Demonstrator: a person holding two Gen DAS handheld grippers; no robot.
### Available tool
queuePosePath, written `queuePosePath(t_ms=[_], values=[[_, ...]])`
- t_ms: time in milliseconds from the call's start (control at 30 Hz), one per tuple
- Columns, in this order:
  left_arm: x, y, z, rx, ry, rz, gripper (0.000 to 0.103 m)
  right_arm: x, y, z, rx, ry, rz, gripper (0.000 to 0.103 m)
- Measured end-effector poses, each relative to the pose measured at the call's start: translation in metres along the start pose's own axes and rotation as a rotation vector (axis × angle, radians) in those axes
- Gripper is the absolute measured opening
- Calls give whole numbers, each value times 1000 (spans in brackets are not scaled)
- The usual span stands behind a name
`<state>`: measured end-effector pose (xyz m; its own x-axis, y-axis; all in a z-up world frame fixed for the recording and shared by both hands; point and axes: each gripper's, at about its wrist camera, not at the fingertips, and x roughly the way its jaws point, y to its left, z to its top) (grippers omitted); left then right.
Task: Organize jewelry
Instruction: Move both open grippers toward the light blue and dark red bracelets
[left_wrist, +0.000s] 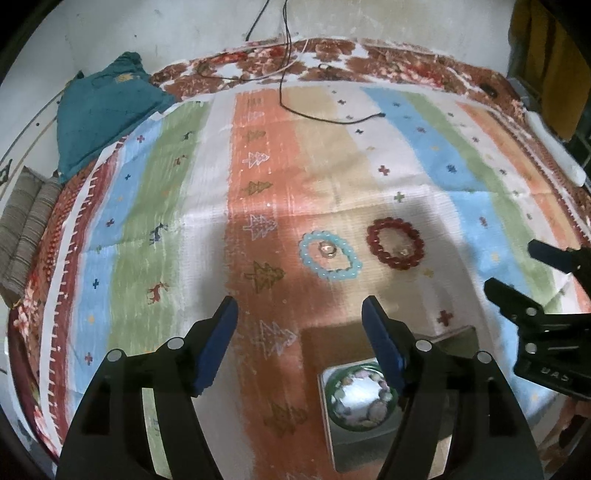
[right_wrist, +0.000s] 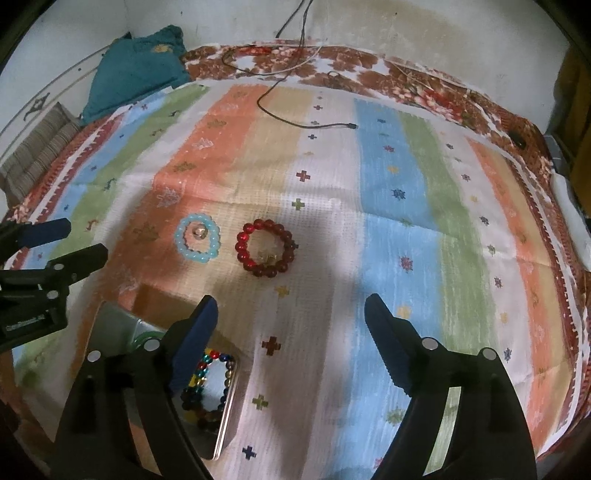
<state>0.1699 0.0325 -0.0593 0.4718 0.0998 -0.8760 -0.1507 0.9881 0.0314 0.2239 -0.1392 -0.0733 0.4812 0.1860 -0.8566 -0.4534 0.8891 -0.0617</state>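
**Hovering over the tin, two bracelets left to collect**

Holding both claws above the striped cloth (right_wrist: 406, 184) with jaws spread wide and nothing between them: left gripper (left_wrist: 299, 317), right gripper (right_wrist: 291, 314). Judging by the layout, mid-way through gathering: red bead bracelet (right_wrist: 266, 247) and pale blue bead bracelet (right_wrist: 198, 238) lying flat on the cloth, near each other but apart, each ringing a small shiny piece, possibly a ring, too blurred to name. Sitting nearer the person, below the left claw: open metal tin (left_wrist: 332, 435), already holding a green bangle with pastel beads (left_wrist: 360, 398); in the right view, a string of multicoloured beads (right_wrist: 207, 384) lying in what looks like the tin's lid or second tray. Next, probably: reaching forward with the right claw, closing on the red beads' rim, carrying them back to the tin.
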Motion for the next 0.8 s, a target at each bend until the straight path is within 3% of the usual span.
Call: queuePosePath(t_ms=[400,800], values=[[33,-1,14,7,55,22,71,22,-1,12,-10,36,-6,84],[38,-2,18,17,61,21,71,30,-1,15,-15,46,-9,84]])
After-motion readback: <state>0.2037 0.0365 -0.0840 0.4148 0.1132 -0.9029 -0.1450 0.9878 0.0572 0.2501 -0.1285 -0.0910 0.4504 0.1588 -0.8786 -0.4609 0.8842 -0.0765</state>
